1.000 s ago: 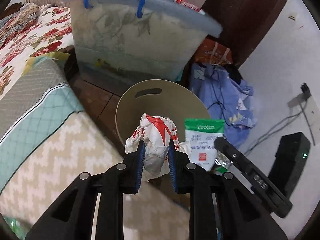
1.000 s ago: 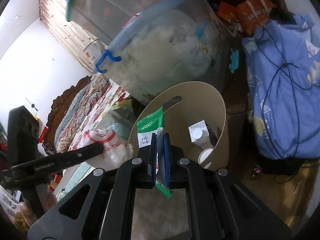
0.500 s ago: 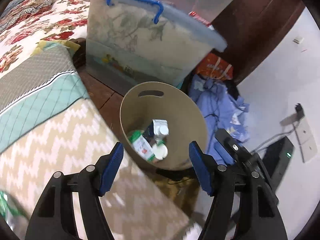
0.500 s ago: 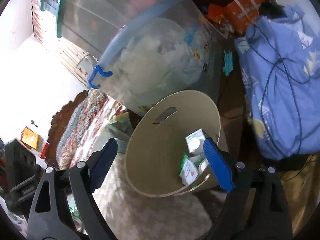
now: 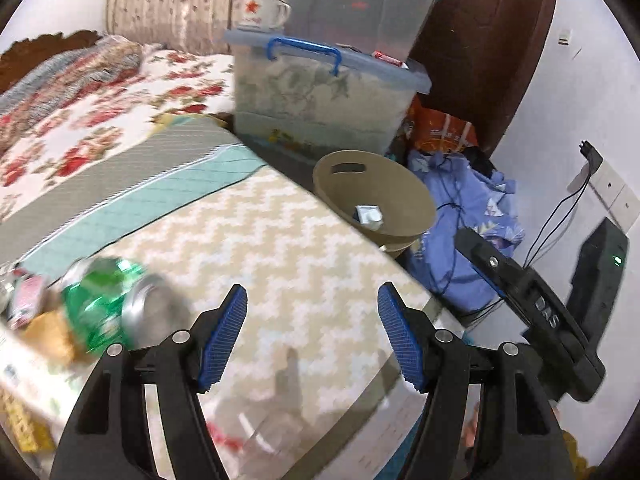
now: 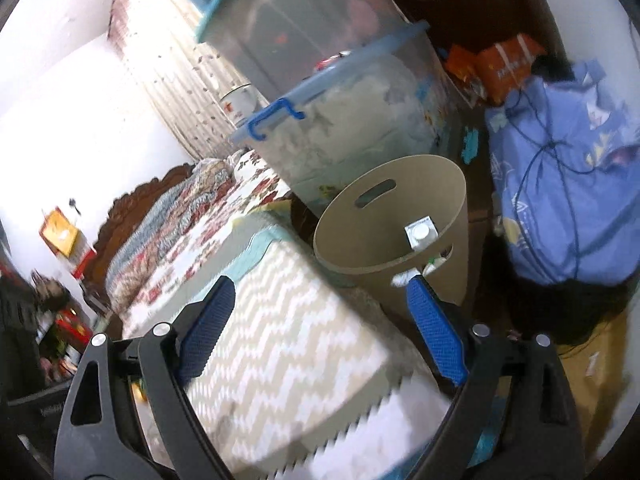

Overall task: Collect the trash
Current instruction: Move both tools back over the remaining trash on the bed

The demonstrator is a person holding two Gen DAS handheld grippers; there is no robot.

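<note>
A beige waste bin (image 5: pixel 374 196) stands on the floor at the bed's corner, with a small white carton (image 5: pixel 369 215) and other trash inside; the right wrist view shows the bin (image 6: pixel 394 216) and the carton (image 6: pixel 420 233) too. My left gripper (image 5: pixel 312 338) is open and empty above the zigzag bedspread (image 5: pixel 260 248). A crushed green can (image 5: pixel 108 300) lies blurred on the bed to its left, among other litter. My right gripper (image 6: pixel 320 338) is open and empty over the bed edge, short of the bin. Its black body (image 5: pixel 532 304) shows at the right of the left wrist view.
A clear storage box with a blue handle (image 5: pixel 324 96) stands behind the bin, a second box and an enamel mug (image 5: pixel 260 10) on top. A blue cloth bundle with cables (image 6: pixel 560 196), orange bags (image 5: pixel 440 132) and a black device (image 5: pixel 596 280) crowd the floor.
Both grippers opened and let go: the crumpled wrapper and the green packet dropped into the bin. Both hands then drew back from the bin over the bed, and the green can came into view.
</note>
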